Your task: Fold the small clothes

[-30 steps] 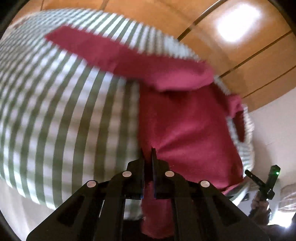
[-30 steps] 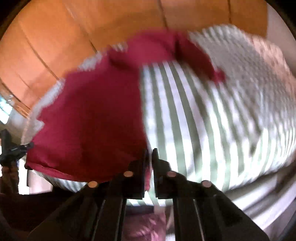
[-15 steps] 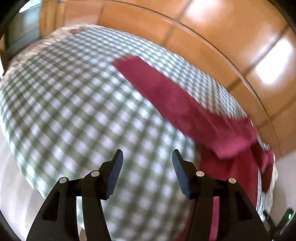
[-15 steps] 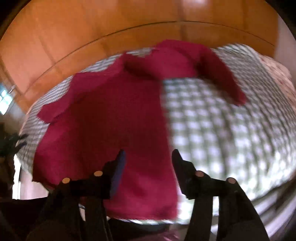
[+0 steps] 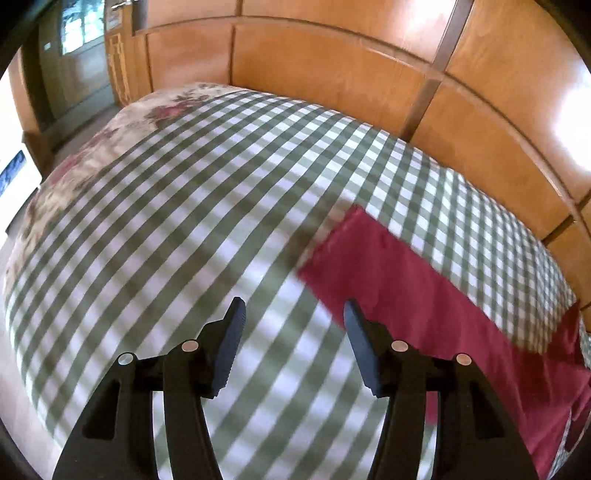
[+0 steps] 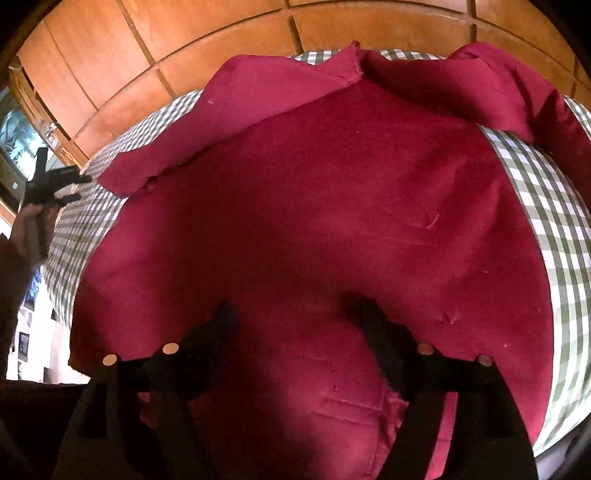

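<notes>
A dark red long-sleeved garment (image 6: 332,206) lies spread flat on a green-and-white checked cloth (image 6: 546,206). Its two sleeves stretch out at the far side. My right gripper (image 6: 291,317) is open and empty, low over the garment's body near its near edge. In the left wrist view one red sleeve (image 5: 413,291) runs out to the right over the checked cloth (image 5: 184,229). My left gripper (image 5: 293,325) is open and empty, just left of the sleeve's cuff end. The left gripper also shows far left in the right wrist view (image 6: 48,181), held in a hand.
Wooden wall panels (image 5: 332,70) stand right behind the bed. A floral cover (image 5: 110,136) lies past the checked cloth at the far left. A doorway with a window (image 5: 77,26) is at the upper left.
Both grippers were shut on the red garment's near edge a second ago. They let go, opened, and drew apart. The left one swung left toward the sleeve end.
</notes>
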A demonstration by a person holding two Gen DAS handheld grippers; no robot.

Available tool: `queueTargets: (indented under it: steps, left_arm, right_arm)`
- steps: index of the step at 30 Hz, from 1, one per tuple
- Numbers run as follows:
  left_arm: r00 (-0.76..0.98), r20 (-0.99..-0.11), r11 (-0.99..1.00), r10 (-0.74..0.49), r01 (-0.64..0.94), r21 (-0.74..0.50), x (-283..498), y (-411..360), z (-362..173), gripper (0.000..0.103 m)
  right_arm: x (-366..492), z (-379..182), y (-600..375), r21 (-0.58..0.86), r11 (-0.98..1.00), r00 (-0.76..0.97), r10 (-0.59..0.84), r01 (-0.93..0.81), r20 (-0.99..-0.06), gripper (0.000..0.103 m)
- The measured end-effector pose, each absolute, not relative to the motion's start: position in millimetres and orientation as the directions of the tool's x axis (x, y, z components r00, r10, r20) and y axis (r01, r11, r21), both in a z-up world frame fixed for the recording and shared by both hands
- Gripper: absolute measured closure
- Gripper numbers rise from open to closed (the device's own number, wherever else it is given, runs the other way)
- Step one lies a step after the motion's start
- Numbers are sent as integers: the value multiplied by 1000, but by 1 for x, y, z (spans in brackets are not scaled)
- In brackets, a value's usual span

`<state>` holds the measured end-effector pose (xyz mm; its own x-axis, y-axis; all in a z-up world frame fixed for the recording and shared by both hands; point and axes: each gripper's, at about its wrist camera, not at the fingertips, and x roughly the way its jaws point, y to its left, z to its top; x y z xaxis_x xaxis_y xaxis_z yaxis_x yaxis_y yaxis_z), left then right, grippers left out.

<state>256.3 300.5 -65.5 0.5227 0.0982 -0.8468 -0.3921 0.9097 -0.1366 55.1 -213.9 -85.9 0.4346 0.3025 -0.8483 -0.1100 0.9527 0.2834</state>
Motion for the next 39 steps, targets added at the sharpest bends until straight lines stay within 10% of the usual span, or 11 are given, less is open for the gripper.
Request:
queueTargets:
  steps: [7,9,25,29,31,33,39]
  left_arm:
    - [468,-866,947,176,-320,20,306,281,-95,52]
    - [492,-851,948,182,-316,20,306,280,-90,98]
    - [494,-725,664,479,-744,-68,214,428,-21,99]
    - [500,-768,726,401,-684,-66,212,410,-38,98]
    - [538,-781,768,317,-629,-121,203,391,-43,65]
    - [607,-767,799,206,-557,-226,184,371,-43,52]
    - [644,-729,886,-233,-169,-432,129,269,-47,52]
  right_arm:
    - [61,-89,-207,267,957,427,288,-110,-857,23]
    - [62,-90,-205,262,959,426,284,-111,-859,21]
    - [61,-93,-204,242,964,436,266,-111,-860,17]
    - [63,-92,-199,228,968,439,252,-109,-862,16]
    - [62,-92,-199,225,968,442,249,-106,-862,16]
    - [62,-92,-199,226,968,447,249,-106,-859,16]
    - [60,-83,-216,247,965,464,257,-82,-848,18]
